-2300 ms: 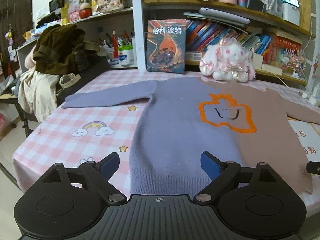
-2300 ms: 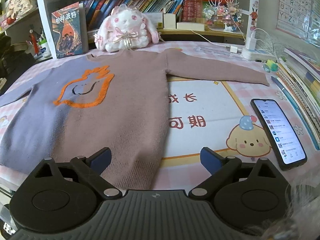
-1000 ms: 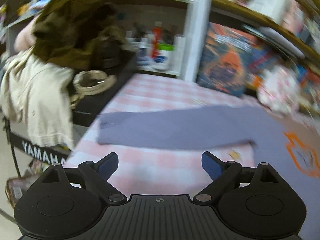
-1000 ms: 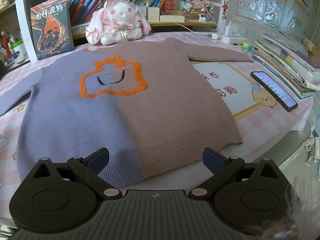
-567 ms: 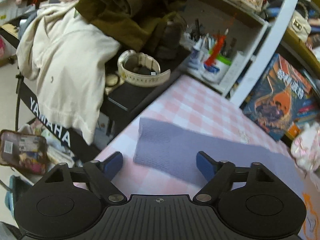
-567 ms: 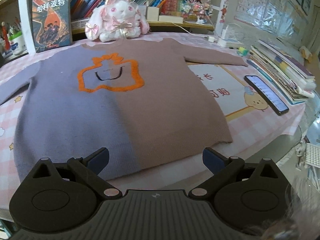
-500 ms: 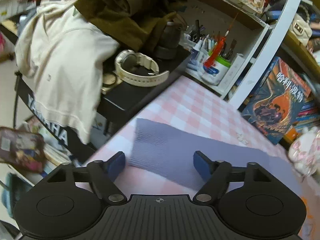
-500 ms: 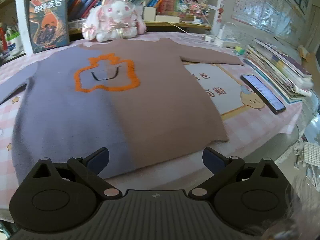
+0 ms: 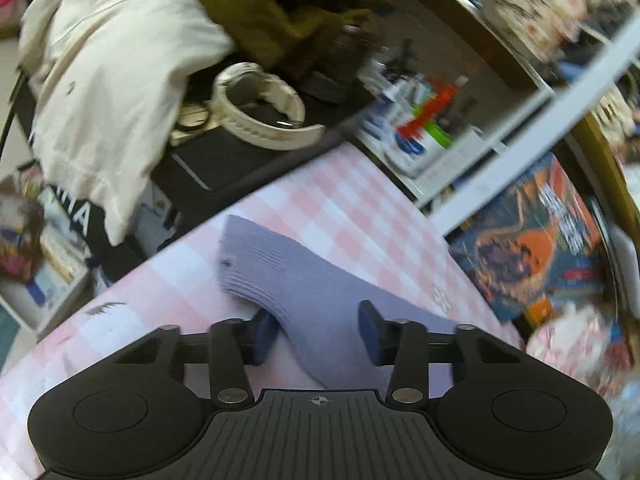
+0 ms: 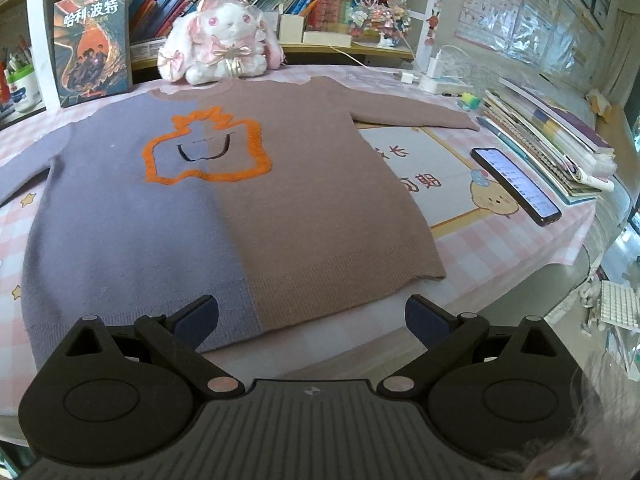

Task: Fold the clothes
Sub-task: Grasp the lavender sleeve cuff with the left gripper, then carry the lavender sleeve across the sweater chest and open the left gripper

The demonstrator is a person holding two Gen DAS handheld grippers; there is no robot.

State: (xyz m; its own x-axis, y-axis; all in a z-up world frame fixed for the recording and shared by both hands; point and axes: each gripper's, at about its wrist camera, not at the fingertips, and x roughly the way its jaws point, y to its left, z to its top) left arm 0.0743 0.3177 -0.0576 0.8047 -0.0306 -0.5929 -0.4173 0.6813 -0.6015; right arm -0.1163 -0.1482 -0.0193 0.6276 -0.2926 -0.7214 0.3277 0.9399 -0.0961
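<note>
A sweater, purple on its left half point(image 10: 120, 216) and brown on its right half point(image 10: 320, 184), lies flat on the pink checked table point(image 10: 500, 256), with an orange outline on the chest. In the left wrist view its purple sleeve point(image 9: 280, 272) runs between the fingers of my left gripper point(image 9: 318, 336). The jaws have closed in against the sleeve's two edges, and the cuff point(image 9: 236, 248) sticks out beyond them. My right gripper point(image 10: 312, 316) is open above the sweater's hem at the front table edge and holds nothing.
A phone point(image 10: 516, 184) and stacked books point(image 10: 552, 140) lie to the right of the sweater. A plush rabbit point(image 10: 224, 40) and an upright book point(image 10: 94, 40) stand behind it. Left of the table, a keyboard carries headphones point(image 9: 260, 100) and piled clothes point(image 9: 108, 60).
My left gripper has swung left from the sweater's hem to the end of the purple sleeve, and its jaws have narrowed onto it. The right gripper has drawn back a little and stays open.
</note>
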